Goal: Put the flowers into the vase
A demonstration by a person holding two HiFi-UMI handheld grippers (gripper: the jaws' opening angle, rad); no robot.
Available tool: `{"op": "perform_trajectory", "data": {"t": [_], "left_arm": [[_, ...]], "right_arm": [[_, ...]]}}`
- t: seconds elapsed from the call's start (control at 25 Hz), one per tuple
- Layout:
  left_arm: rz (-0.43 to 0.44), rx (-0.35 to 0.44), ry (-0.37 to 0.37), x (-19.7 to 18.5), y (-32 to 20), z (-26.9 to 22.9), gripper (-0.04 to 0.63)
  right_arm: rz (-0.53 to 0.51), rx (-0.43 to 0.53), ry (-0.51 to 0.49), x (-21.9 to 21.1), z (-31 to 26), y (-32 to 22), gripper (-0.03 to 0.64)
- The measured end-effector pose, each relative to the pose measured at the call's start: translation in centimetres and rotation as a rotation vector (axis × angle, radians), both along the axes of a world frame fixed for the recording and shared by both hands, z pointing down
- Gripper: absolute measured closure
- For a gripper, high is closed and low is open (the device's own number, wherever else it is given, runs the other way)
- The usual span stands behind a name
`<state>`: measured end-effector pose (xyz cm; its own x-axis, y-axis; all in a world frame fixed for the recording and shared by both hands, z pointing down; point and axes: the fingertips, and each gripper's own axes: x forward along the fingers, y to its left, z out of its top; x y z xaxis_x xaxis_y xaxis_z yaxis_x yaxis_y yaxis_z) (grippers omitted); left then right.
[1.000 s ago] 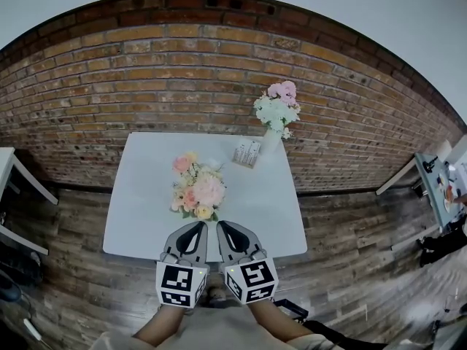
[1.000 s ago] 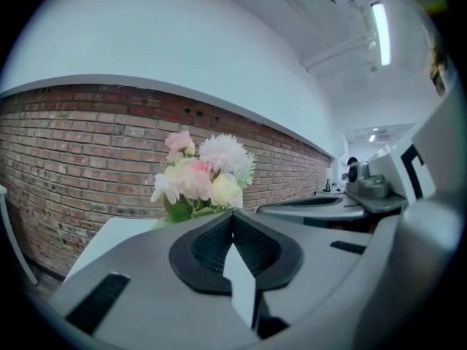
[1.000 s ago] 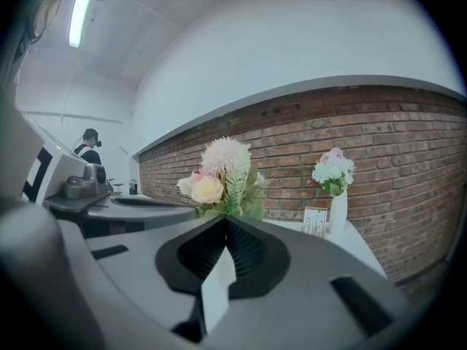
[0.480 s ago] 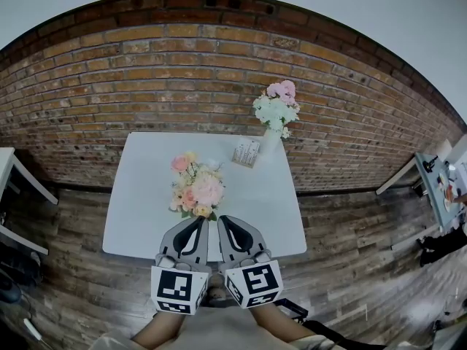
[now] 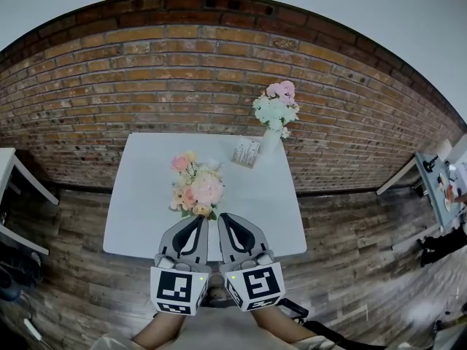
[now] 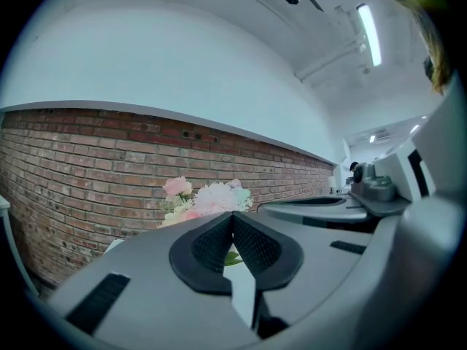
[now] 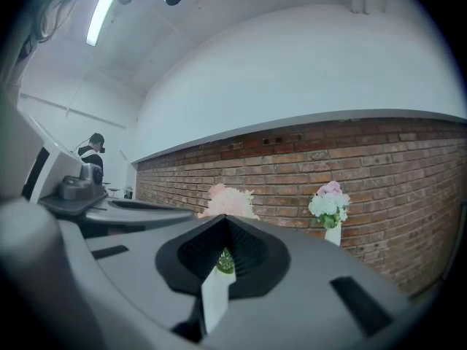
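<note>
One loose bunch of flowers (image 5: 197, 188), pink, peach and cream, lies near the middle of the single white table (image 5: 139, 195), just beyond my two grippers. One white vase (image 5: 271, 142) stands upright at the table's far right corner and already carries a second bunch (image 5: 276, 106) of white and pink blooms. One small patterned box (image 5: 246, 152) sits just beside the vase, on its left. My left gripper (image 5: 198, 224) and right gripper (image 5: 225, 222) hover side by side over the near table edge, pointing at the loose bunch; both are clenched with the pads together and nothing between them. A brick wall (image 5: 146, 71) runs behind the table.
</note>
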<state>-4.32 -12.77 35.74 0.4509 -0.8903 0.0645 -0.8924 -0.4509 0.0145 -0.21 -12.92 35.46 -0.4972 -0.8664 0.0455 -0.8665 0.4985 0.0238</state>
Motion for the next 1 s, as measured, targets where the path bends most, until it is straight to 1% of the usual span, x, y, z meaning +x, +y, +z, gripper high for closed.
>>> {"op": "perform_trajectory", "data": {"t": [0.32, 0.52, 1.0], "left_arm": [[-0.002, 0.007, -0.004, 0.13, 0.03, -0.28, 0.586], [-0.003, 0.013, -0.023, 0.24, -0.09, -0.19, 0.586], [-0.012, 0.009, -0.009, -0.16, -0.4, -0.14, 0.586]], "right_arm": [[-0.005, 0.0, -0.003, -0.07, 0.04, 0.1, 0.611], [-0.007, -0.004, -0.005, -0.02, 0.24, 0.01, 0.611], [-0.018, -0.022, -0.005, -0.44, 0.71, -0.39, 0.611]]}}
